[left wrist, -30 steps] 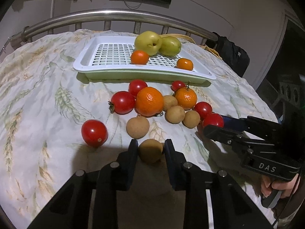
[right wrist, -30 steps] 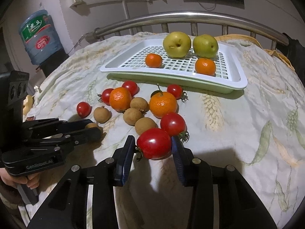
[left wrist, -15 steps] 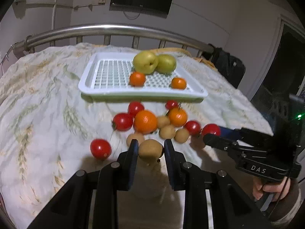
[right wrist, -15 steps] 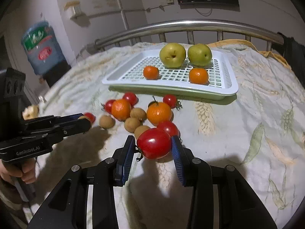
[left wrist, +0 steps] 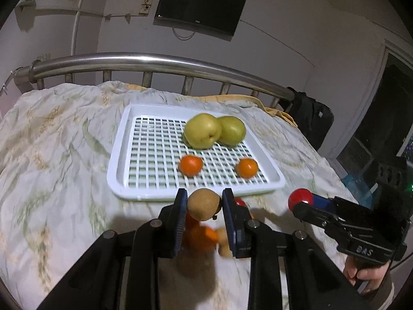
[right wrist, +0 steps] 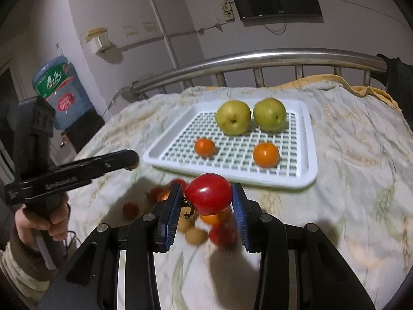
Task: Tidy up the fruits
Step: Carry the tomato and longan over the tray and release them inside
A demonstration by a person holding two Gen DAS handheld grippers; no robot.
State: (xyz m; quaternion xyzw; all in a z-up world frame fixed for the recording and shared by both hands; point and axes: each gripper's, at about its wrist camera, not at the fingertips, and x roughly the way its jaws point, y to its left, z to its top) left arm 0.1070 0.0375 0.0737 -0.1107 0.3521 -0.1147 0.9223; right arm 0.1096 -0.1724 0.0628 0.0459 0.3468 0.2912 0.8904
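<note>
Tray on bed; 2 pears behind 2 oranges in tray.

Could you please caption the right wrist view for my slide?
Right claw carries a tomato toward the white tray.

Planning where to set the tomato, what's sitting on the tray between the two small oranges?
Nothing: between the left orange and the right orange the white tray shows only bare grid, seen in both wrist views.

walls: pale | TV wall-mounted | bed rail metal | water jug left | light: dim
</note>
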